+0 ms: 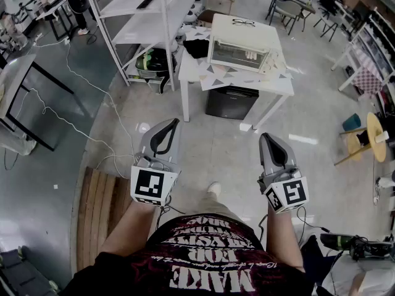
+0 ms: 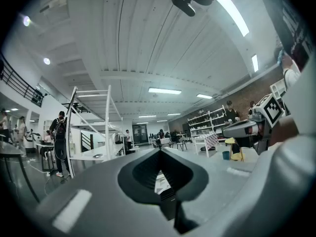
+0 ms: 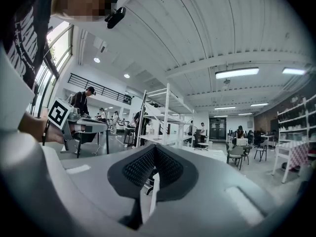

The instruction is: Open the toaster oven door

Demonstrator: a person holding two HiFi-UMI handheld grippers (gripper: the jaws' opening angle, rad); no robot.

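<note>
The toaster oven (image 1: pixel 239 49) is a cream box with a glass front door, which stands closed, on a white table (image 1: pixel 247 82) several steps ahead of me. A pair of glasses (image 1: pixel 243 22) lies on its top. My left gripper (image 1: pixel 174 123) and right gripper (image 1: pixel 266 136) are held at waist height over the floor, far short of the table, both shut on nothing. In the left gripper view the jaws (image 2: pixel 160 152) meet at the tips; the right gripper view shows the same (image 3: pixel 154 147). Both point up and forward across the room.
A black box (image 1: pixel 231 102) sits under the table. White shelving (image 1: pixel 142 17) stands to the left of it, with cables (image 1: pixel 74 128) across the floor. A wooden platform (image 1: pixel 99 208) lies by my left leg. A yellow stool (image 1: pixel 370 140) is at the right.
</note>
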